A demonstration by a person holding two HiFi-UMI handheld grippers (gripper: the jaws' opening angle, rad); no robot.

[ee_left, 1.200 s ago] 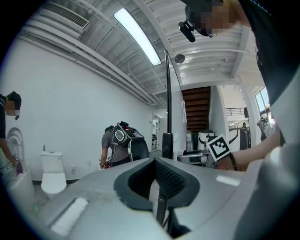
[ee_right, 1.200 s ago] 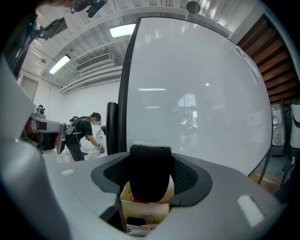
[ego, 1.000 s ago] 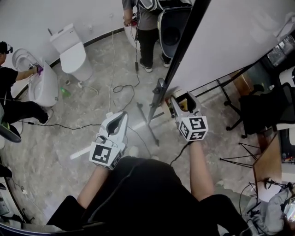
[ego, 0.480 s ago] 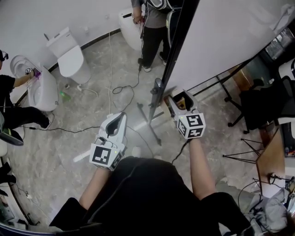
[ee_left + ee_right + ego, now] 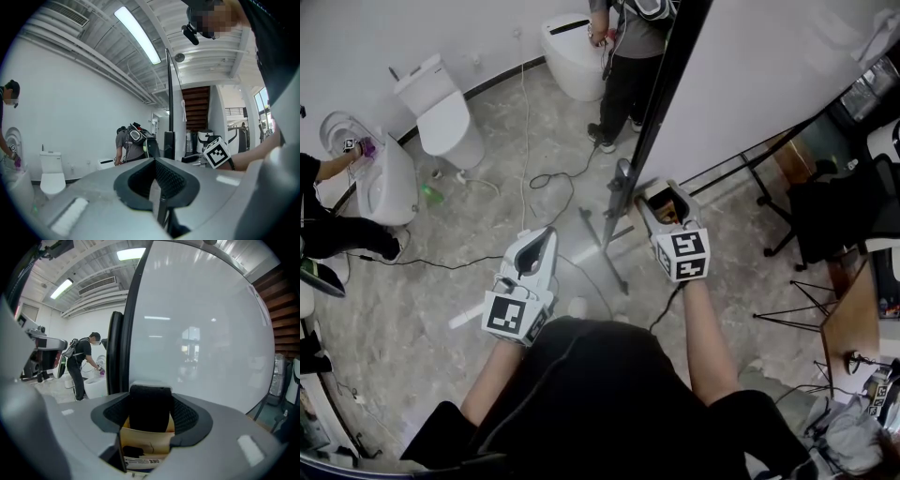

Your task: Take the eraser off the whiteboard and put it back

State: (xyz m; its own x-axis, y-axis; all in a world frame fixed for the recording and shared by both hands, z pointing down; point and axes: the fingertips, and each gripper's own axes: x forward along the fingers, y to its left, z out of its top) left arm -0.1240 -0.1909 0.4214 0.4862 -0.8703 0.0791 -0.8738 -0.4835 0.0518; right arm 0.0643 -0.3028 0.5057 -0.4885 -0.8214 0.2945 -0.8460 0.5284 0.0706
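Observation:
In the right gripper view a black eraser (image 5: 150,411) with a pale top sits upright between the pads of my right gripper (image 5: 150,404), which is shut on it. The whiteboard (image 5: 201,333) stands just ahead, and the eraser is a little off its surface. In the head view the right gripper (image 5: 661,199) points at the board's lower corner beside the black frame edge (image 5: 670,84). My left gripper (image 5: 546,234) hangs level to the left over the floor. Its jaws are together and hold nothing (image 5: 157,180).
A cardboard box (image 5: 145,446) lies under the right gripper. The whiteboard stand's foot (image 5: 605,253) and cables (image 5: 548,178) cross the floor. Toilets (image 5: 445,108) stand at the back. One person stands by the board (image 5: 628,56), another kneels at the left (image 5: 328,202). A chair (image 5: 839,220) stands at the right.
My right gripper has sunk slightly with the eraser in it. The left gripper has stayed where it was. The standing person at the back has shifted a little to the right.

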